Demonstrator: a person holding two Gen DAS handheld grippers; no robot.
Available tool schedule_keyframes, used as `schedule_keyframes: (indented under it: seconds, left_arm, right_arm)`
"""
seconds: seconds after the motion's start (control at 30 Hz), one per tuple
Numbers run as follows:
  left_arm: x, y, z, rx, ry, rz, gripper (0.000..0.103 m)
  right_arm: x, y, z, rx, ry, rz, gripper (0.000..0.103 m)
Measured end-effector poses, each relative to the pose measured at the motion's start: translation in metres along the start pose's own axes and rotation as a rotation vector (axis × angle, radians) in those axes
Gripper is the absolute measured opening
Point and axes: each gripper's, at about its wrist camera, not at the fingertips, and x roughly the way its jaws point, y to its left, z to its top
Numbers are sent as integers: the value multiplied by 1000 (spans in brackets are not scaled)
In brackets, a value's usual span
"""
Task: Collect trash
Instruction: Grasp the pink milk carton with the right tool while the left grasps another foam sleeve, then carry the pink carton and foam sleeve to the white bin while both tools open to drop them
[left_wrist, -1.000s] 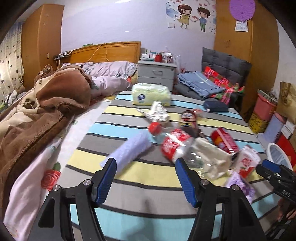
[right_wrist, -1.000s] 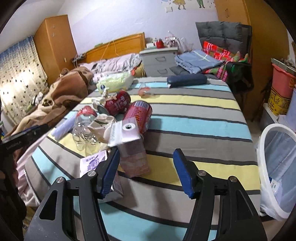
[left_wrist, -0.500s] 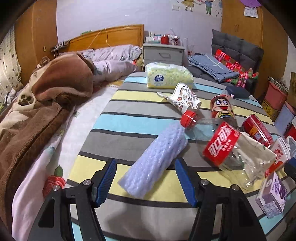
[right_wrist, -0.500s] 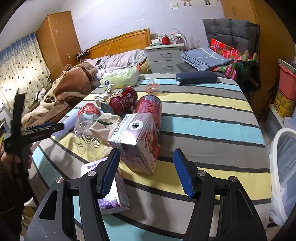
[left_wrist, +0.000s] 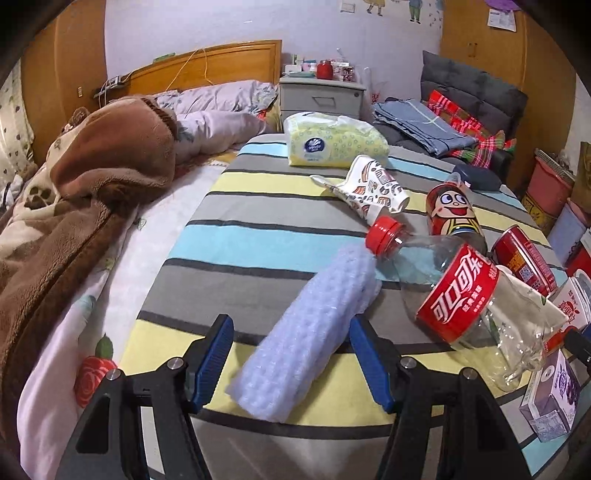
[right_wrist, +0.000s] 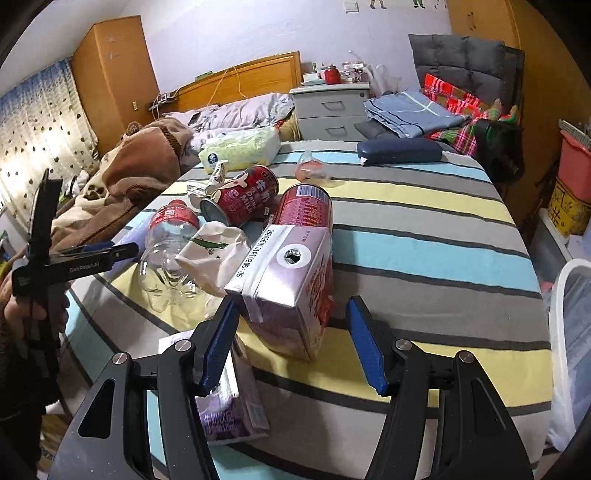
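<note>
On the striped bedspread (left_wrist: 258, 236), my left gripper (left_wrist: 288, 350) stood spread around a pale blue foam roll (left_wrist: 310, 325), pads apart from it. My right gripper (right_wrist: 291, 332) gaped around a pink milk carton (right_wrist: 291, 280), beside cans and a Coca-Cola bottle (left_wrist: 458, 295).

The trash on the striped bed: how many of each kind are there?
Drink cans: 2
Cartons: 2
Plastic bottle: 1
Paper cups: 2
Foam roll: 1
Total: 8
</note>
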Motion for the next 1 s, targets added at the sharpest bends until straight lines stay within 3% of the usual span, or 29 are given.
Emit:
schedule_keyframes:
  seconds: [0.13,0.2,0.3,0.43,1.0]
  left_arm:
    - [7,0,2,2,26,-18,58]
    - [11,-1,1,5,40,-24,53]
    - [11,-4,1,9,42,-38,44]
    - [11,-8,1,9,49,-55,32]
    - [-30,-36,-10,7,-10,-87,30]
  right_arm:
    - [4,-1,0,11,14,-10,59]
    - [5,-2,0,17,18,-12,48]
    - [5,-5,-1,32,21,-12,42]
    - [3,-9,-2,52,18,0,41]
    - [-10,-13,-1,64,-47,-4,38]
